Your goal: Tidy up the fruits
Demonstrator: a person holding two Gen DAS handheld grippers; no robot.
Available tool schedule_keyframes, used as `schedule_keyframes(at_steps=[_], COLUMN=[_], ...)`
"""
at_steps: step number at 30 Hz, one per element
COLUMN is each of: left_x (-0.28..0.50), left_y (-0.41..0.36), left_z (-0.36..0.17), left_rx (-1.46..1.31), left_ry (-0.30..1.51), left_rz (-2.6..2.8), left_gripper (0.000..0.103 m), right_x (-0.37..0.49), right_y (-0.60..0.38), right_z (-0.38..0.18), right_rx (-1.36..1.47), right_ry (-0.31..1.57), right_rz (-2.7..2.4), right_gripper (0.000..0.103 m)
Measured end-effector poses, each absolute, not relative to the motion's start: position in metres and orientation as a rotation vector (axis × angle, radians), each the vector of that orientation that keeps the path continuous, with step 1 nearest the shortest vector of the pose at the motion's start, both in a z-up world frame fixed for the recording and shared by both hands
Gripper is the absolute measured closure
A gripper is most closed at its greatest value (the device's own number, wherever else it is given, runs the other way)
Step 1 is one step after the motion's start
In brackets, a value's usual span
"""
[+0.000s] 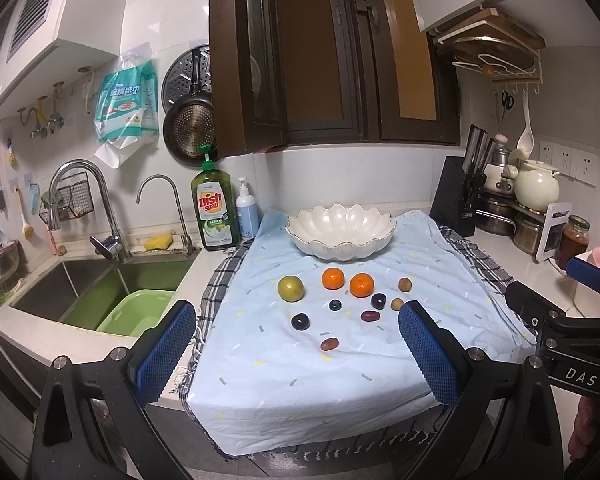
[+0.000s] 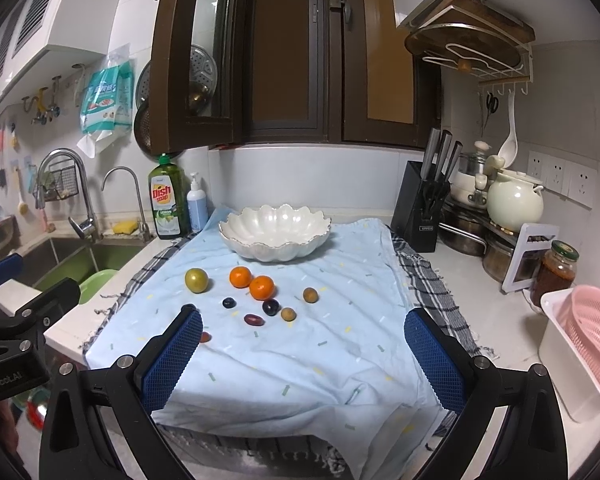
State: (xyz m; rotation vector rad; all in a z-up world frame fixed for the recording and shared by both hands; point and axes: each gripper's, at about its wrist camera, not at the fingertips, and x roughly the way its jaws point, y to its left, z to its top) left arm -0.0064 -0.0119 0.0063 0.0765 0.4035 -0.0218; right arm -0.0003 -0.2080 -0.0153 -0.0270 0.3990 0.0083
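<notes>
A white scalloped bowl (image 1: 340, 236) (image 2: 275, 230) stands empty at the back of a light blue cloth (image 1: 320, 364) (image 2: 284, 360). In front of it lie a green citrus (image 1: 290, 288) (image 2: 196, 280), two oranges (image 1: 333, 278) (image 1: 361, 285) (image 2: 240, 277) (image 2: 262, 287), two small tan fruits (image 1: 405, 284) (image 2: 310, 295), dark plums (image 1: 300, 321) (image 2: 271, 307) and red grapes (image 1: 329, 344) (image 2: 254, 319). My left gripper (image 1: 296, 356) and right gripper (image 2: 304, 360) are both open and empty, held over the cloth's front edge, short of the fruit.
A sink (image 1: 100, 292) with a green basin (image 1: 136, 312) is at the left, with dish soap (image 1: 215, 208) behind it. A knife block (image 2: 420, 208), pots, a jar (image 2: 554, 274) and a pink colander (image 2: 592, 332) stand at the right.
</notes>
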Motion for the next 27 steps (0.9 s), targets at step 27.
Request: schedule_keyframes(at_steps=[27], left_x=[0.064], left_y=[-0.014], left_z=[-0.028], left_rx=[0.141], left_ry=[0.523], left_rz=[-0.103], left_gripper=[0.016], right_x=[0.066], right_y=[-0.191], right_z=[-0.043], right_rx=[-0.016], right_ry=[0.510], right_rz=[0.083], right_gripper=[0.003])
